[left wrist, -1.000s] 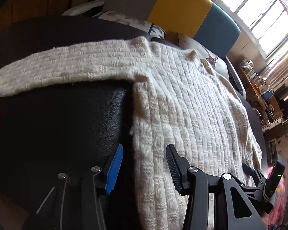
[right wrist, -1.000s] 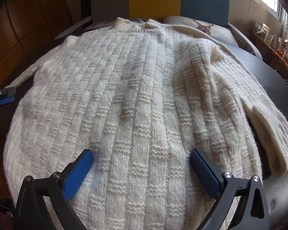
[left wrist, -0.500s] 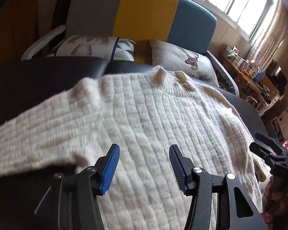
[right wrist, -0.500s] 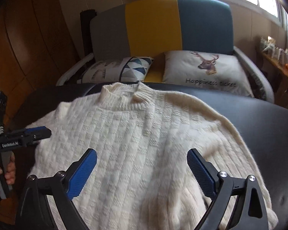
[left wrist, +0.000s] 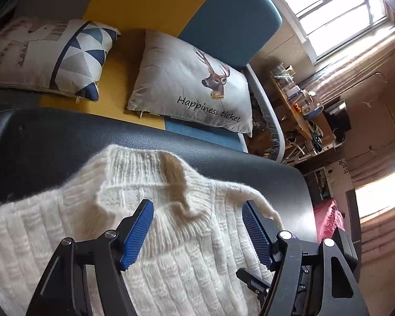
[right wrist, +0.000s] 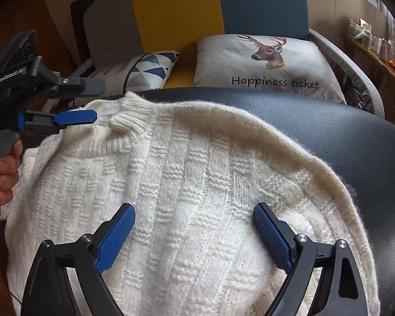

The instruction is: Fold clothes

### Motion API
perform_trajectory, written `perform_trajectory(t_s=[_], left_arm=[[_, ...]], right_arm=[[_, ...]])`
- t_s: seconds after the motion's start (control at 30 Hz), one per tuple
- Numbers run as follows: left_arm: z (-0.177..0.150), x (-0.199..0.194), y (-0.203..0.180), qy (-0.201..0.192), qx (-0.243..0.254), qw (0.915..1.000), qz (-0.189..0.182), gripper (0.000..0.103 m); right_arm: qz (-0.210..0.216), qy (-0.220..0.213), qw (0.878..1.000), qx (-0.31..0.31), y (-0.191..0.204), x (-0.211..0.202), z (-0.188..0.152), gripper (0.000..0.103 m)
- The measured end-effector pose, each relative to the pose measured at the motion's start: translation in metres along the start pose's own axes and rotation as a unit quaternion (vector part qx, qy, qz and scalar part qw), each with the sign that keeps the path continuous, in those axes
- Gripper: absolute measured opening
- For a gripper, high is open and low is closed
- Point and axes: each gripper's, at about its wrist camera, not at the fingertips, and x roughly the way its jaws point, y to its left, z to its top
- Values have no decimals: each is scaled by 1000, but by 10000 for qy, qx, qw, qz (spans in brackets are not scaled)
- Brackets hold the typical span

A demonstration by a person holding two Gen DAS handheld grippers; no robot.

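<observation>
- The cream knit sweater (right wrist: 187, 184) lies spread on the black table (right wrist: 342, 142), collar (left wrist: 155, 168) at the far edge, likely laid flat for folding.
- Its basket-weave knit looks thick and fuzzy.
- Left claw (left wrist: 197, 230) has just been opening, hovering spread over the collar, pinching nothing.
- Right claw (right wrist: 194, 235) hangs spread above the body, empty.
</observation>
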Motion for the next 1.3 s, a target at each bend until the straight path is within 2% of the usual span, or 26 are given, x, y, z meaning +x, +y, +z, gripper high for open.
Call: perform_trajectory(t_s=[0.13, 0.2, 0.27, 0.3, 0.33, 0.37, 0.4, 0.43, 0.53, 0.63, 0.7, 0.8, 0.87, 1.0, 1.07, 1.1, 1.17, 1.23, 1.3], left_arm=[[7, 34, 1, 260, 47, 9995, 182, 69], [8, 40, -1, 220, 53, 9997, 116, 61], [10, 45, -7, 311, 66, 9993, -174, 45], [11, 50, -11, 384, 102, 9990, -216, 44], [11, 55, -15, 450, 168, 9986, -222, 35], [11, 61, -20, 492, 273, 9983, -156, 15], [11, 66, -24, 512, 348, 9981, -76, 4], [12, 67, -29, 458, 403, 9981, -101, 3], [18, 52, -46, -44, 490, 9967, -643, 3], [19, 63, -54, 8, 799, 9962, -336, 3], [17, 85, -48, 266, 932, 9953, 9, 3], [21, 94, -38, 328, 682, 9970, -168, 4], [21, 83, -32, 261, 472, 9984, -190, 6], [15, 38, -18, -135, 206, 9996, -134, 24], [4, 8, -10, -433, 98, 9990, 3, 41], [-8, -8, -5, -584, 136, 9981, 148, 45], [-33, -37, 4, -860, 236, 9949, 461, 48], [-58, -56, 19, -975, 412, 9913, 780, 48], [-76, -63, 34, -948, 468, 9896, 978, 49]], right_arm=[[24, -111, 9999, -124, 2, 1, -3, 96], [19, -149, 9997, -197, 5, 1, -4, 98], [-27, -150, 9996, -254, 7, 2, -4, 99], [-50, -144, 9995, -279, 8, 2, -3, 99], [-81, -155, 9995, -280, 8, 2, -4, 99], [-116, -173, 9994, -270, 8, 1, -6, 99], [-151, -191, 9994, -261, 7, 0, -7, 99], [-186, -209, 9993, -251, 6, 0, -9, 99], [-215, -253, 9993, -195, 4, -1, -10, 99], [-422, -199, 9985, -285, 10, 5, -12, 99], [-505, -188, 9980, -323, 13, 7, -14, 99], [-494, -203, 9981, -301, 12, 8, -15, 99], [-495, -212, 9981, -304, 13, 11, -17, 99], [-391, -183, 9987, -273, 12, 11, -16, 101], [-319, -115, 9991, -250, 12, 9, -14, 101], [-182, -93, 9995, -220, 13, 6, -10, 101], [505, -309, 9982, 1, 17, -9, 4, 101], [1449, -313, 9884, 317, 28, -14, 28, 101], [2143, -118, 9749, 589, 41, 0, 53, 101]])
